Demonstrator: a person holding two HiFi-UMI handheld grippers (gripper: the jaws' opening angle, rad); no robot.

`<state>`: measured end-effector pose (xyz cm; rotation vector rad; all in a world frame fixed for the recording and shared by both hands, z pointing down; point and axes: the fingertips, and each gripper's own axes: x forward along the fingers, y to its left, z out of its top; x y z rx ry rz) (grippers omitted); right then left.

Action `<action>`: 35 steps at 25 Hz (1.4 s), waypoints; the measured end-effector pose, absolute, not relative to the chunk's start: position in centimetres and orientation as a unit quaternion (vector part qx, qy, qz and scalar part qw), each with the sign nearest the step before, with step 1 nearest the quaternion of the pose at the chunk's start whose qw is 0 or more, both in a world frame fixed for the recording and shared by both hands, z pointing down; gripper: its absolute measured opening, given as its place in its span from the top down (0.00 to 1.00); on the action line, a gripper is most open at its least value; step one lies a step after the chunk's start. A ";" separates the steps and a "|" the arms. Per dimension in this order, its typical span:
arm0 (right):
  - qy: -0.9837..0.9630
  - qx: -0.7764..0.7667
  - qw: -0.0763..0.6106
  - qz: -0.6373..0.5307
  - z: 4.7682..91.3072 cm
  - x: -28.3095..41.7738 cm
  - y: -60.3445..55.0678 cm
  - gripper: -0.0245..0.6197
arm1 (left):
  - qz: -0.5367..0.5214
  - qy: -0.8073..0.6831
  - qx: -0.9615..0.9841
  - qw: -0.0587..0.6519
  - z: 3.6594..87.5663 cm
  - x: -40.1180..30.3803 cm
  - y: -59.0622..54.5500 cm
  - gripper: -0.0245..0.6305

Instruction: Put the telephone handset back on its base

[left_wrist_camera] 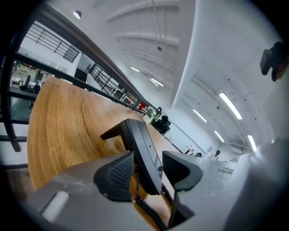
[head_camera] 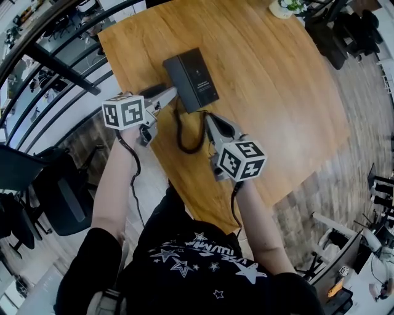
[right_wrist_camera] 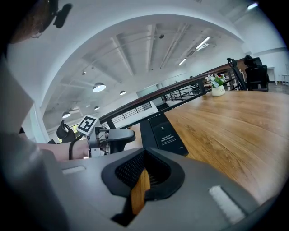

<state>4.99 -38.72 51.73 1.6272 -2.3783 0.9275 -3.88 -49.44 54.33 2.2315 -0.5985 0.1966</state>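
The black telephone point(head_camera: 191, 79) stands on the wooden table point(head_camera: 277, 92), its coiled cord point(head_camera: 184, 132) looping toward me. My left gripper point(head_camera: 167, 95) is at the phone's left side. In the left gripper view the jaws point(left_wrist_camera: 149, 173) stand open, with the phone's thin dark edge point(left_wrist_camera: 142, 149) between the pads and a gap on the right. I cannot tell the handset apart from the base there. My right gripper point(head_camera: 209, 120) hovers by the cord, near the phone's near corner. It is shut point(right_wrist_camera: 143, 173) with nothing in it; the phone point(right_wrist_camera: 165, 133) lies beyond.
A small potted plant point(head_camera: 283, 7) sits at the table's far edge. A black railing point(head_camera: 55, 67) runs along the left side of the table. Office chairs point(head_camera: 61, 197) stand below on the left. The table's near edge point(head_camera: 184, 203) is just ahead of my body.
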 end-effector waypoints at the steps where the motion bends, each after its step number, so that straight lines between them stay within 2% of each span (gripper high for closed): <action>1: -0.788 0.533 0.055 0.302 51.4 4.8 -38.5 0.96 | 0.074 -0.244 0.883 0.393 53.9 -4.2 -49.0 0.65; 9: -0.816 0.509 0.037 0.272 47.7 4.4 -33.8 0.96 | 0.056 -0.276 0.893 0.350 49.3 -4.6 -40.3 0.65; 19: -0.839 0.487 0.022 0.242 44.2 6.4 -26.5 0.96 | 0.038 -0.309 0.909 0.276 43.6 -3.2 -30.7 0.74; 23: -0.843 0.486 0.014 0.230 42.8 7.5 -24.0 0.96 | 0.047 -0.298 0.921 0.246 42.2 -1.5 -26.8 0.75; 35: -0.868 0.455 0.009 0.200 40.2 10.0 -14.9 0.96 | 0.050 -0.333 0.917 0.215 41.2 1.0 -15.0 0.83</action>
